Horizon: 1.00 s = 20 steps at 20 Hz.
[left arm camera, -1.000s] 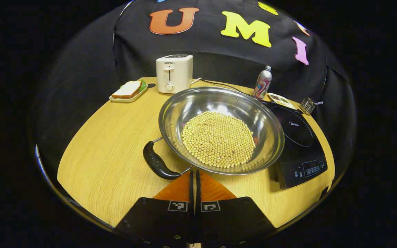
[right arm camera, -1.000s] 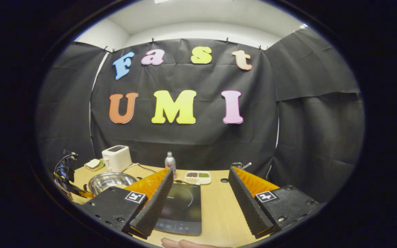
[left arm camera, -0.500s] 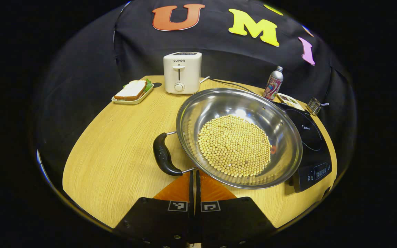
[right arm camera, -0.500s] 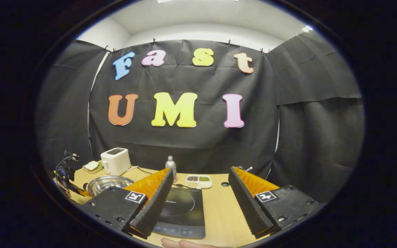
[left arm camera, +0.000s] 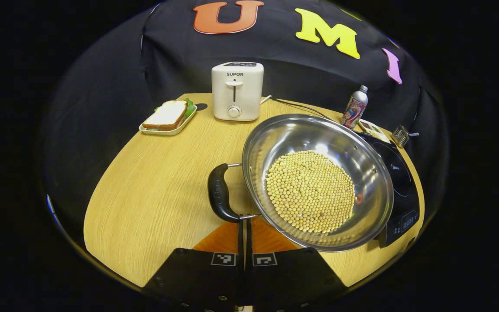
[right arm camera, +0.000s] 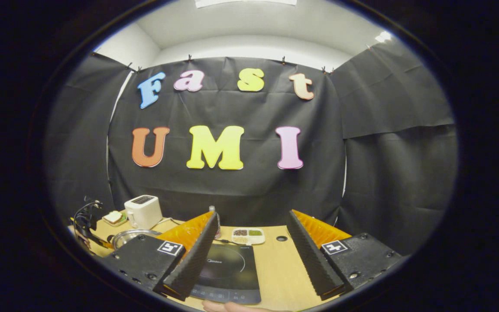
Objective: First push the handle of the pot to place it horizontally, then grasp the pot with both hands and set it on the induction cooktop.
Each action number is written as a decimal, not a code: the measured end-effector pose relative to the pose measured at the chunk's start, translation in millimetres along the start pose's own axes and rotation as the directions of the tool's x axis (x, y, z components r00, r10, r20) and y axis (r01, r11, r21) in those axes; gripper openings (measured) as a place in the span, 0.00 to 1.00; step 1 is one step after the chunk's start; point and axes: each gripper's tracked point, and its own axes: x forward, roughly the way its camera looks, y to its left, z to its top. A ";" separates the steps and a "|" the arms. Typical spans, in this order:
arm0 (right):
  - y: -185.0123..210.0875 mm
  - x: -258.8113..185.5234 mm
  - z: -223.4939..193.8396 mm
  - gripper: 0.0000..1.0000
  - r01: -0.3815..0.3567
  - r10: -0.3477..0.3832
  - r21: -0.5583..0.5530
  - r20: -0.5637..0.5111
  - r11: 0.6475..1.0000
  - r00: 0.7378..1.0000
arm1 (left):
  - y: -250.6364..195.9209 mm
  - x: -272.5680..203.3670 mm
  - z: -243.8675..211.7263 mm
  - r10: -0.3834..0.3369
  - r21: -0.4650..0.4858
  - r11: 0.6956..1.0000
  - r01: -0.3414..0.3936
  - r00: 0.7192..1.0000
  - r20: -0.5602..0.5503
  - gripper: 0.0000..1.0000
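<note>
A steel pot holding yellow beans sits on the wooden table, its right rim reaching over the black induction cooktop. The pot's black handle points towards me on its left side. My left gripper is shut and empty, its tips at the handle's near end. My right gripper is open and empty, raised above the cooktop. In the right gripper view the pot lies at the far left, partly hidden by a finger.
At the back stand a white toaster, a sandwich on a tray, a can and a dish of grains. A hand shows at the bottom edge. The other gripper with cables is at the left.
The pot has turned and shifted right in the left gripper view; its handle swung from slanted to nearly upright there. The right gripper view has tilted slightly upward.
</note>
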 end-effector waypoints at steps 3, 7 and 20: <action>3.8 5.1 -0.2 0.97 -0.001 0.001 -0.005 -0.001 1.000 1.000 | 3.3 6.6 7.9 -0.004 -0.002 1.000 0.004 1.000 0.000 0.00; 6.3 10.2 -6.0 0.97 0.001 -0.001 0.004 -0.015 1.000 1.000 | 10.1 15.7 17.5 0.008 -0.015 1.000 -0.008 1.000 -0.003 0.00; 11.2 17.2 -6.2 1.00 0.040 -0.041 -0.010 -0.021 0.999 0.999 | 26.9 27.6 42.4 0.038 -0.051 0.998 -0.037 0.999 0.007 0.00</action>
